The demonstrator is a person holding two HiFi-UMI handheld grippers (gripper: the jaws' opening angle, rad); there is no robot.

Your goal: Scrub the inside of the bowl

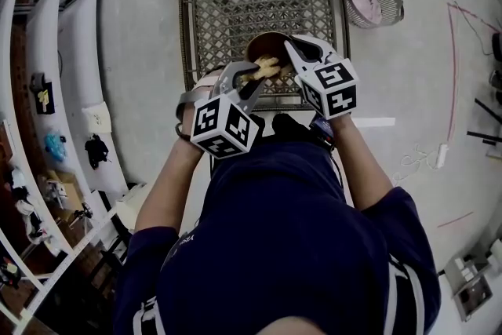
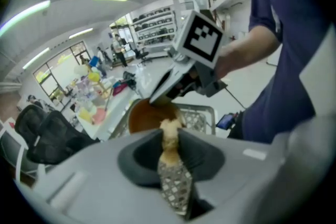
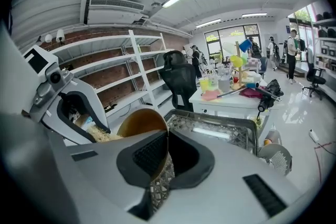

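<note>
left gripper [image 1: 252,77]: jaws closed on a pale fibrous scrubber [image 1: 267,67], tips angled forward and toward the right. right gripper [image 1: 296,51]: jaws closed on the rim of the brown bowl [image 1: 265,45], tips angled forward and toward the left. the two grippers converge, tips close together. left forearm [image 1: 166,188] and right forearm [image 1: 365,165]: bare, extended forward from the torso.

At near edge of mesh crate [image 1: 235,4]: bowl [image 1: 265,49], right rim between jaws of right gripper [image 1: 292,45], scrub pad [image 1: 267,68] inside it between jaws of left gripper [image 1: 252,79]; shelving [image 1: 47,90] left, wire basket [image 1: 378,2] far right on floor.
</note>
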